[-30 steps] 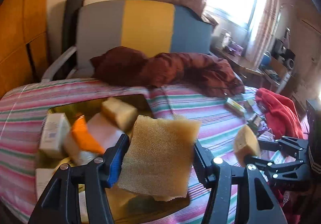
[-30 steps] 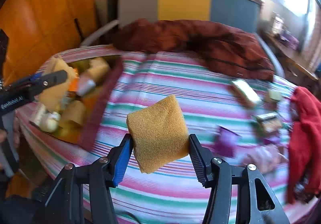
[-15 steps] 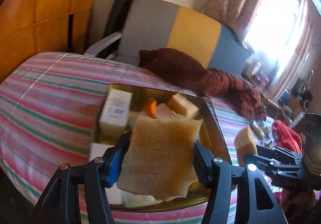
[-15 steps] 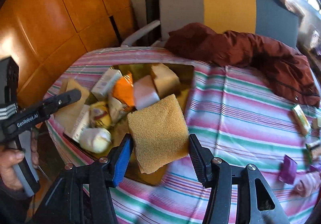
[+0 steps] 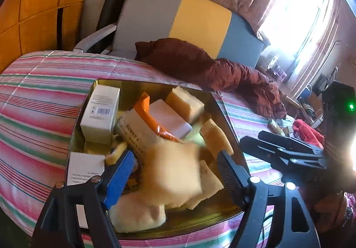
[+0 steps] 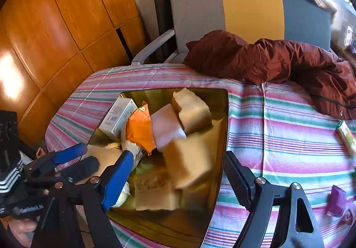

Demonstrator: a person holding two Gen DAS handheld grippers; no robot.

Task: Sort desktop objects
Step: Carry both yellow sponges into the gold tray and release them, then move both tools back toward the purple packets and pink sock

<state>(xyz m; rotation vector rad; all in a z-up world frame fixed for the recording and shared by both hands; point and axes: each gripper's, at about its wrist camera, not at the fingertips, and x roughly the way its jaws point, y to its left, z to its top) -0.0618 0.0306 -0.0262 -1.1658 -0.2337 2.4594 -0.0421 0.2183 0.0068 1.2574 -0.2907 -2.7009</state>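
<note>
A gold tray on the striped cloth holds a white box, an orange packet, a pale pink block and sponges. My left gripper hangs over the tray's near end, jaws opening. A blurred yellow sponge drops between them, touching neither pad. My right gripper is above the tray's right side, jaws also opening. A tan sponge falls free between its pads. A flat sponge lies beneath. The left gripper shows at the left of the right wrist view.
A maroon jacket lies at the table's far edge, before a grey, yellow and blue chair. To the right on the cloth lie a green packet and a purple wrapper. A red cloth lies far right. Wooden panels line the left.
Both grippers moved left over the gold tray. Each was shut on a sponge; now both jaws have spread and the sponges are dropping toward the tray.
</note>
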